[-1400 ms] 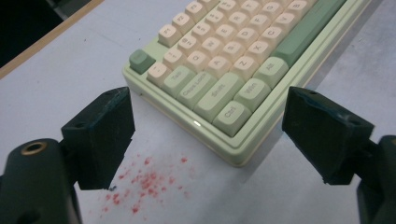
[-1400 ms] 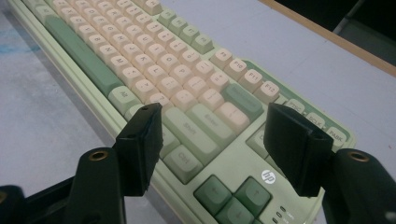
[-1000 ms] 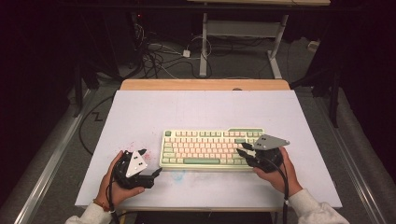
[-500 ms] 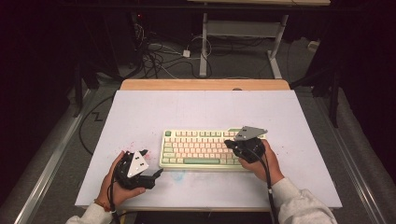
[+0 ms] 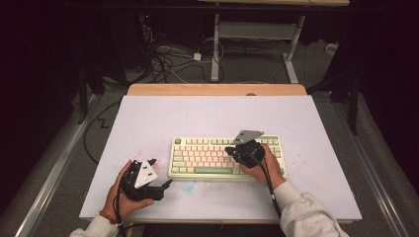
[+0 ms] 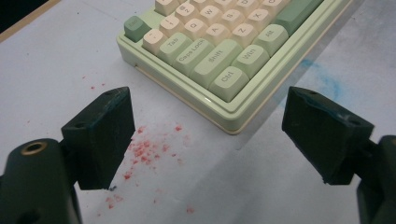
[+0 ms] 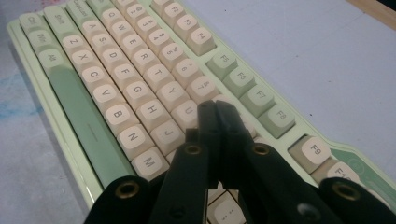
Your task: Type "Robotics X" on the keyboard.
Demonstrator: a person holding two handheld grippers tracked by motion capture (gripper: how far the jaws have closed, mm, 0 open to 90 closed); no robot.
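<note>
Two closed jaws over keyboard (image 7: pixel 140 98)

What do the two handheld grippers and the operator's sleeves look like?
Both the left gripper and the right gripper are black, each topped by a grey three-cornered plate, with a black cable trailing back along the forearm. Blocky black jaws, brass-coloured screw holes near their bases. Light grey sleeves; an orange band at the left wrist.

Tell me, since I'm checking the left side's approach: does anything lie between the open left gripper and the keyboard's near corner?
Nothing visible does. Between the left gripper and the keyboard lies bare table, marked only by flat red specks.
</note>
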